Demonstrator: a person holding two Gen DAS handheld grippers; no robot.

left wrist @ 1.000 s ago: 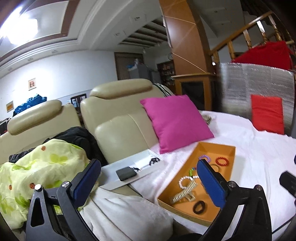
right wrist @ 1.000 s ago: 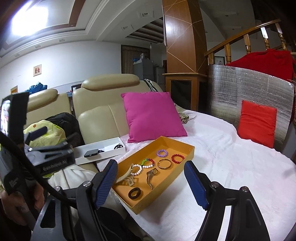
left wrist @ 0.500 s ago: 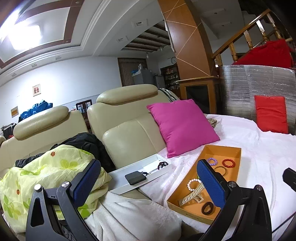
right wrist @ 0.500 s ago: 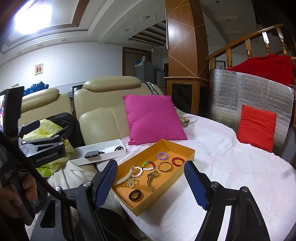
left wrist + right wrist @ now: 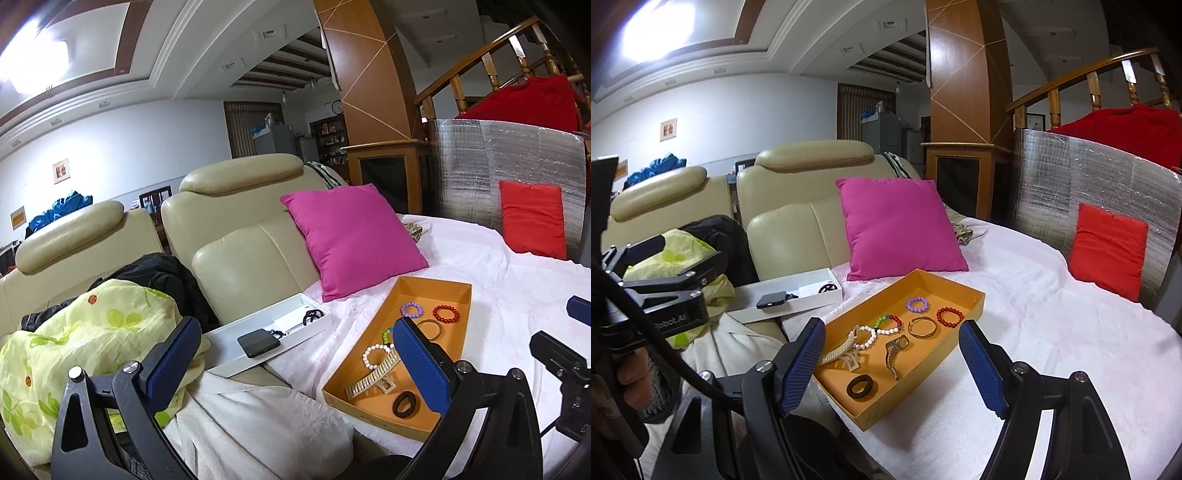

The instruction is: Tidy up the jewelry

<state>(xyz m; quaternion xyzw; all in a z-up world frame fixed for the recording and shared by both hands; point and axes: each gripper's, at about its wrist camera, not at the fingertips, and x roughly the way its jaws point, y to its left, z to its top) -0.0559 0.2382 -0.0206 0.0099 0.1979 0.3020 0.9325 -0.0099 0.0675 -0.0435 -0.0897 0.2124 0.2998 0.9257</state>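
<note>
Both tools, left (image 5: 295,365) and right (image 5: 892,363), jaws apart and empty, have risen back from the orange tray (image 5: 975,295); bracelets (image 5: 948,316) lie inside it, no grasp underway

Black frames, silver screws, ribbed blue fingers (image 5: 801,369).

A ceiling lamp (image 5: 35,61) glares white, blown out at the upper left of both views, far above the jaws, lighting the room evenly with soft shadows, while the fisheye bends the pillar (image 5: 964,74) and railing (image 5: 498,55) and darkens the corners; focus is sharp throughout.
</note>
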